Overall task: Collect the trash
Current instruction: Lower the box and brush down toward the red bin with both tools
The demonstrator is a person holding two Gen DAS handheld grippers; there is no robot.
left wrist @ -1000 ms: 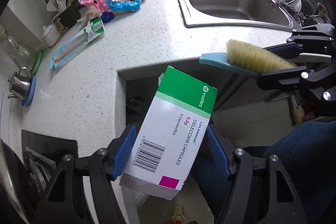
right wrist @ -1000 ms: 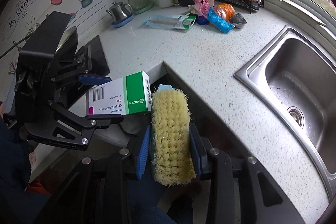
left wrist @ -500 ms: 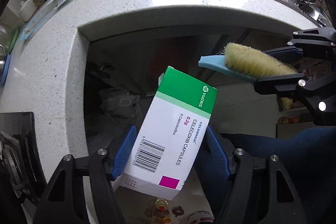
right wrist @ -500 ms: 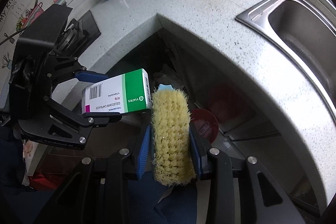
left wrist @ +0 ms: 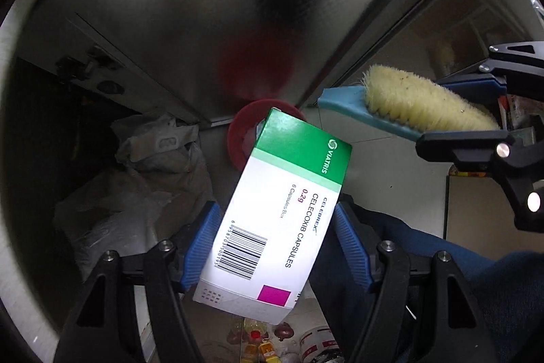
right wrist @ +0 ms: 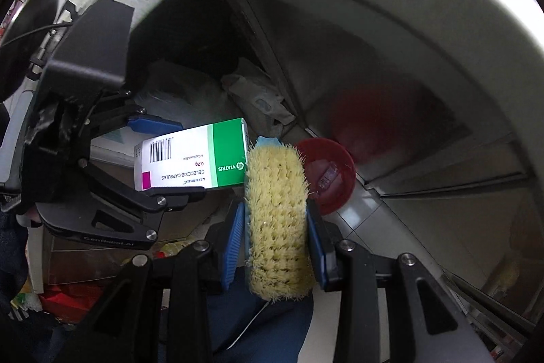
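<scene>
Left wrist: left gripper [left wrist: 277,237] pinching Celecoxib capsule box [left wrist: 278,210]; red bin [left wrist: 244,128] beyond. Right wrist: right gripper [right wrist: 275,227] clamping scrub brush [right wrist: 277,220].

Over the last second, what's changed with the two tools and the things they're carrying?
Both tools have tipped down from the countertop and sink toward the space under the counter, where a red bin and plastic bags now show. The countertop clutter has gone from the left view. Unchanged: the left tool grips the medicine box, the right tool grips the scrub brush, side by side as before.
</scene>
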